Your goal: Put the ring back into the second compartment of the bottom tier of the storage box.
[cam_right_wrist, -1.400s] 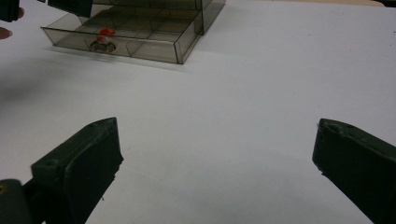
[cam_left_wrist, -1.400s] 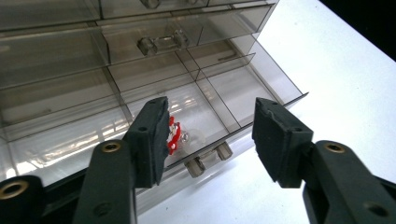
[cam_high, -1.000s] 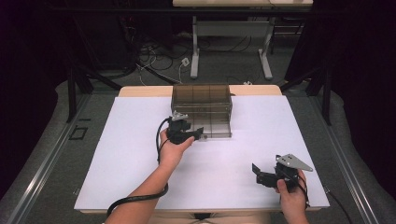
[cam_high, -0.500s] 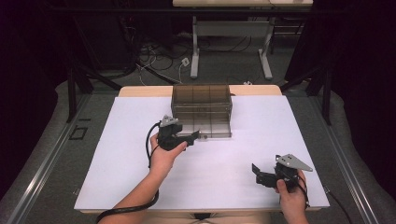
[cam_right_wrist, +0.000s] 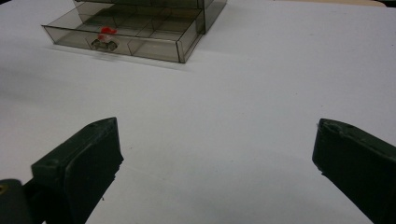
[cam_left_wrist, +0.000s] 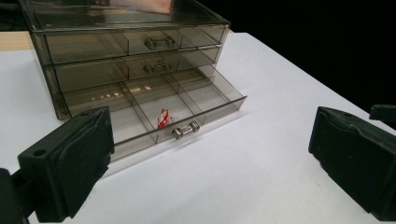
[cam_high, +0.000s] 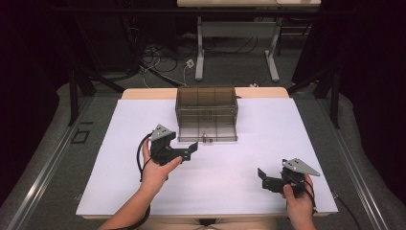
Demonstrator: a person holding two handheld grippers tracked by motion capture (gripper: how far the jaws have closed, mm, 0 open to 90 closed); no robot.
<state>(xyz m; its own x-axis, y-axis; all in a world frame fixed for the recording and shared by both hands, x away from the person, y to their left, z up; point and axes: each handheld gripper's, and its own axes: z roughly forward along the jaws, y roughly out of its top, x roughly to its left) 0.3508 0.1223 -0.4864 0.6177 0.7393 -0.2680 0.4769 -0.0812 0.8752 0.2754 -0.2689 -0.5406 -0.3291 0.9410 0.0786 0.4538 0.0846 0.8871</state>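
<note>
From the high view, a smoky clear drawer box (cam_high: pixel 207 106) sits at the upper middle of the white bench (cam_high: pixel 119 143), its bottom drawer (cam_high: pixel 207 133) pulled out toward the person. The left claw (cam_high: pixel 191 149) is held at centre left of the frame, just below and left of the drawer front and apart from it, jaws spread with nothing between them. The right claw (cam_high: pixel 262 176) is at the lower right, well apart from the box, also spread wide and empty. The left gripper view gives what the high view cannot: the box (cam_left_wrist: pixel 126 51) has three drawers stacked, the upper two shut, each with a small clear handle; the open drawer (cam_left_wrist: pixel 154 109) is split into compartments, and a small red and white item (cam_left_wrist: pixel 163 118) lies in the middle front one, just behind the handle (cam_left_wrist: pixel 185 129). Small pale bits lie in a rear compartment, too small to tell. That item is at frame centre, between the two black jaws and farther off, with bare bench between. In the right gripper view the drawer (cam_right_wrist: pixel 126 35) is at the upper left of the frame, the red item (cam_right_wrist: pixel 107 31) a blur behind its front wall, and the two jaws stand wide apart over bare bench.
</note>
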